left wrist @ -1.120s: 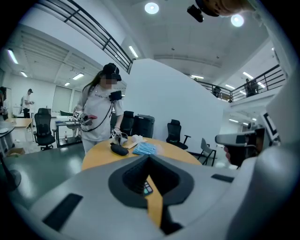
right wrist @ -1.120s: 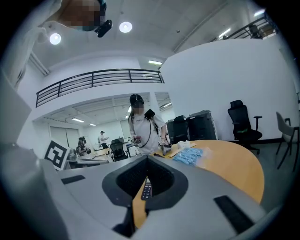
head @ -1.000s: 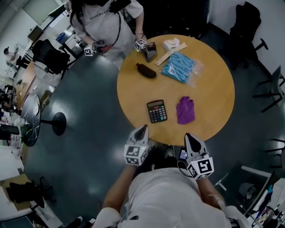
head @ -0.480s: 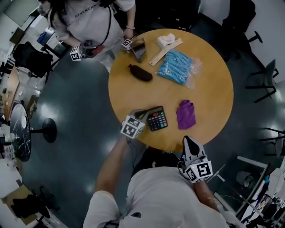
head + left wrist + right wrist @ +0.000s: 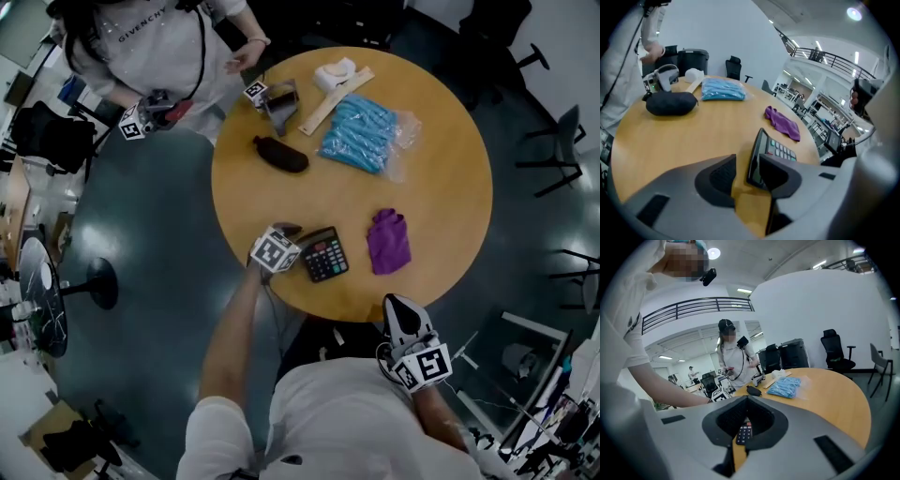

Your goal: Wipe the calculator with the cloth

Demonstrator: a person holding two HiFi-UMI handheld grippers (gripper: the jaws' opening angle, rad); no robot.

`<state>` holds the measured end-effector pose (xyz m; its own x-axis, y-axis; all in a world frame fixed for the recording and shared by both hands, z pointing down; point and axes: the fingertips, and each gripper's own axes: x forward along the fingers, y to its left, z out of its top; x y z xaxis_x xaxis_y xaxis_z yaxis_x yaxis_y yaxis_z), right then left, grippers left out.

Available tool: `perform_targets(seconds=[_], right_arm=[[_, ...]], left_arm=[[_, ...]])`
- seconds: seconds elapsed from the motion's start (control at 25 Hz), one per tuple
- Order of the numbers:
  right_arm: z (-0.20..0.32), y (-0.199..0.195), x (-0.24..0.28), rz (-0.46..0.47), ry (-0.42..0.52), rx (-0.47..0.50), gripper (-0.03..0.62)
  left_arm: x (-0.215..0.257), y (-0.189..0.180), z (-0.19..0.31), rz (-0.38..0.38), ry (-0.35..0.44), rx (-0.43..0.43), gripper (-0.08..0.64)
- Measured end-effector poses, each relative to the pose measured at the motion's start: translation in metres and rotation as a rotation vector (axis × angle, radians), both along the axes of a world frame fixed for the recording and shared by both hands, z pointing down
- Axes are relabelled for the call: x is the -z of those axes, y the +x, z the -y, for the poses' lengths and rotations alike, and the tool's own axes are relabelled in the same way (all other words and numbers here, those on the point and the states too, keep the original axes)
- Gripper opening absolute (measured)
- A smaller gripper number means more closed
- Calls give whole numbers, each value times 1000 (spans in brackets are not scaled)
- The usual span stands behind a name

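The black calculator point(image 5: 326, 254) lies near the front edge of the round wooden table point(image 5: 441, 187). The purple cloth point(image 5: 387, 241) lies crumpled just right of it. My left gripper point(image 5: 294, 236) is down at the calculator's left end. Its jaws have just been opening, and in the left gripper view the calculator's point(image 5: 774, 149) edge stands between them with a gap on the left side. The cloth point(image 5: 783, 123) shows beyond. My right gripper point(image 5: 401, 314) hangs shut off the table's front edge, empty. Past its shut jaws the calculator point(image 5: 743, 433) shows.
A black pouch point(image 5: 281, 155), a blue packet point(image 5: 361, 133), a wooden strip point(image 5: 336, 100) and a white object point(image 5: 335, 72) lie at the far side. Another person point(image 5: 159, 42) stands there with two grippers; one point(image 5: 267, 95) rests on the table. Office chairs ring the table.
My left gripper came from off the table's front edge down onto the calculator's left end, and its jaws opened. The right gripper has barely shifted.
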<state>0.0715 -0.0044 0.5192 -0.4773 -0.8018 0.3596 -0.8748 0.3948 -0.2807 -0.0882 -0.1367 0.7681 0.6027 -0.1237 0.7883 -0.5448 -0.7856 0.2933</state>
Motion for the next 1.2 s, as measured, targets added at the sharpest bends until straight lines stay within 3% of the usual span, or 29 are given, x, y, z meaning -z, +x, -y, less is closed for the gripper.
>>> perform_targets(seconds=[0.28,0.64,0.84,1.04,1.2], right_arm=[[4,9,-13,26,-33,10,15],[15,17,-13,46,-10,25,15],[19,16,-5,49,25,36,15],[23,22,-7,26,55,43,15],[33,41,-24,-33,24,25,15]], left_arm=[[-15,19,-21,18,-105,-133,140],[9,12,-39,-38,-73,-24,90],[32,6,-70,-132,-77,175,51],[50,-13,-94,-223,-86,535,49],[93,-28,-101,-311,-7,776,49]])
